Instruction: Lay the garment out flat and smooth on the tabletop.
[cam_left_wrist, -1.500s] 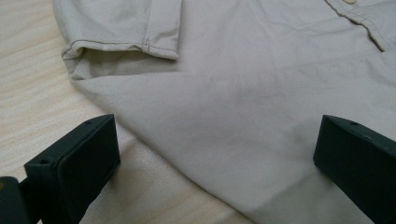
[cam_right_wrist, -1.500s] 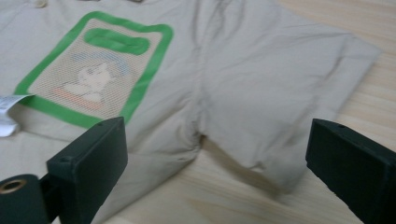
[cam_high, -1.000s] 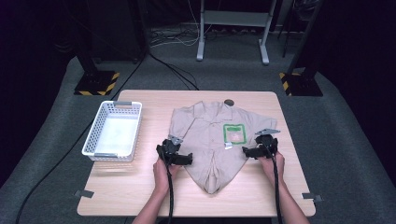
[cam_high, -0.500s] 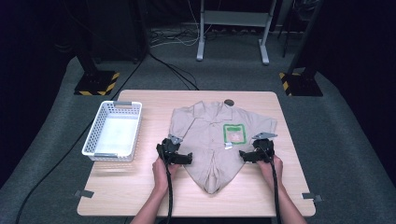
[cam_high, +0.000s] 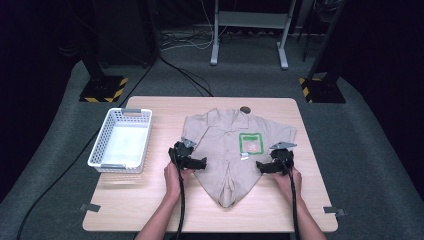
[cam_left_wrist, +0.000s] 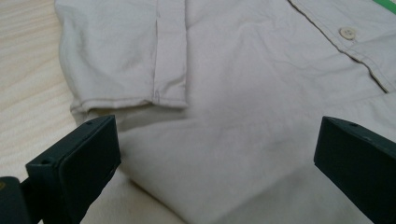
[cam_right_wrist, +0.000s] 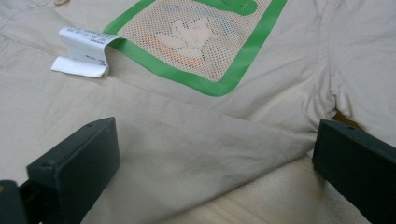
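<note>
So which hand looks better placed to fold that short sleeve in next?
Probably the left. The left gripper has its jaws open right at the folded sleeve hem of the beige shirt. The right gripper, also open, faces the side fold below the green patch.

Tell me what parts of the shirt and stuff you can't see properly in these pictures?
- White tag on the shirt: its print is too small and blurred to read in the right gripper view.
- Dark round thing by the collar: too small in the high view to identify.
- Green-framed patch: its top is cut off by the edge of the right gripper view.
- Table under the shirt: hidden by the cloth in the high view.
</note>
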